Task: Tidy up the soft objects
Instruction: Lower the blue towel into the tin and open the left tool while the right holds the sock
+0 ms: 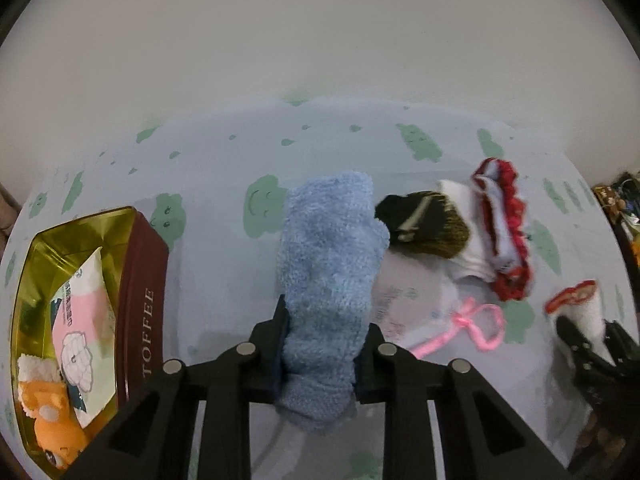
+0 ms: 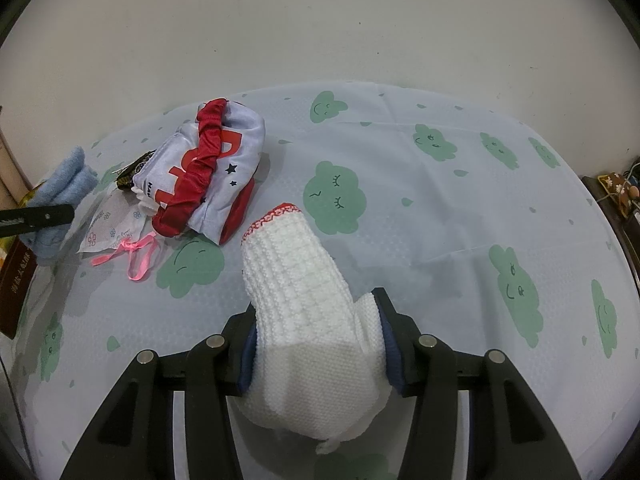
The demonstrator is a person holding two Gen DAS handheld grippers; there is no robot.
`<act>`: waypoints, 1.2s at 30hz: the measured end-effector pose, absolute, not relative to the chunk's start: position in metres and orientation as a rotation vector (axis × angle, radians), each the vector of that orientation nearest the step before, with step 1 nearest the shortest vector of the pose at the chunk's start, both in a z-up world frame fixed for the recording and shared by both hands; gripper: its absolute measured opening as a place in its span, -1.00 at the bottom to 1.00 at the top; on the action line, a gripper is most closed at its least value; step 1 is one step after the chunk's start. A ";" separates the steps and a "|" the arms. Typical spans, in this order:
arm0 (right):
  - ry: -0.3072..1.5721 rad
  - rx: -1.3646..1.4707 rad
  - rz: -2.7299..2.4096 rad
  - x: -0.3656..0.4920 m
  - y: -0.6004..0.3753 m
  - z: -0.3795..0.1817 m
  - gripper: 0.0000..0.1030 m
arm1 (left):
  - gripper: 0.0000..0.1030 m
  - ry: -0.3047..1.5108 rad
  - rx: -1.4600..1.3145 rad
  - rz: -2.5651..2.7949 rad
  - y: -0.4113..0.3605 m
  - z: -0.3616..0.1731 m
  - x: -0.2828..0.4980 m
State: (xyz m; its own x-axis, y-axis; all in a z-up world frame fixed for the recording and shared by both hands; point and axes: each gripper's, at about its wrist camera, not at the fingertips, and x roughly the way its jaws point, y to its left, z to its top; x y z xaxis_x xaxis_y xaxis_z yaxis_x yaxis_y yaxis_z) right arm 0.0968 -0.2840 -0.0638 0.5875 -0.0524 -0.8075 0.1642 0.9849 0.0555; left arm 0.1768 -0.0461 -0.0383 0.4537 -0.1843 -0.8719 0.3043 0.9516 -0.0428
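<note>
My left fingers (image 1: 320,356) clamped the blue sock (image 1: 328,264), my right fingers (image 2: 316,344) the white sock (image 2: 304,304); either could slip, being fluffy.

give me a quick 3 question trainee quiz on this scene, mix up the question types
1. True or false: the left hand-held gripper is shut on the fluffy blue cloth.
2. Multiple choice: what does the right hand-held gripper hold? A) the pink ribbon B) the white knitted piece with red trim C) the red and white drawstring bag
3. Fill in: the word printed on the side of the open tin is ____.

Key
1. True: its pads press on the cloth from both sides.
2. B
3. TOFFEE
</note>
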 end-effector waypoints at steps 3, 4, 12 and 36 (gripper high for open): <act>0.935 0.129 -0.127 0.097 -0.284 -0.063 -0.06 | -0.54 1.043 0.128 -0.310 -0.049 -0.026 0.170; 0.935 0.129 -0.127 0.097 -0.284 -0.063 -0.06 | -0.54 1.036 0.128 -0.313 -0.049 -0.021 0.168; 0.936 0.129 -0.127 0.098 -0.284 -0.062 -0.06 | -0.54 1.020 0.099 -0.281 -0.025 0.007 0.166; 0.936 0.128 -0.126 0.098 -0.284 -0.063 -0.06 | -0.53 1.044 -0.036 -0.018 0.109 0.014 0.184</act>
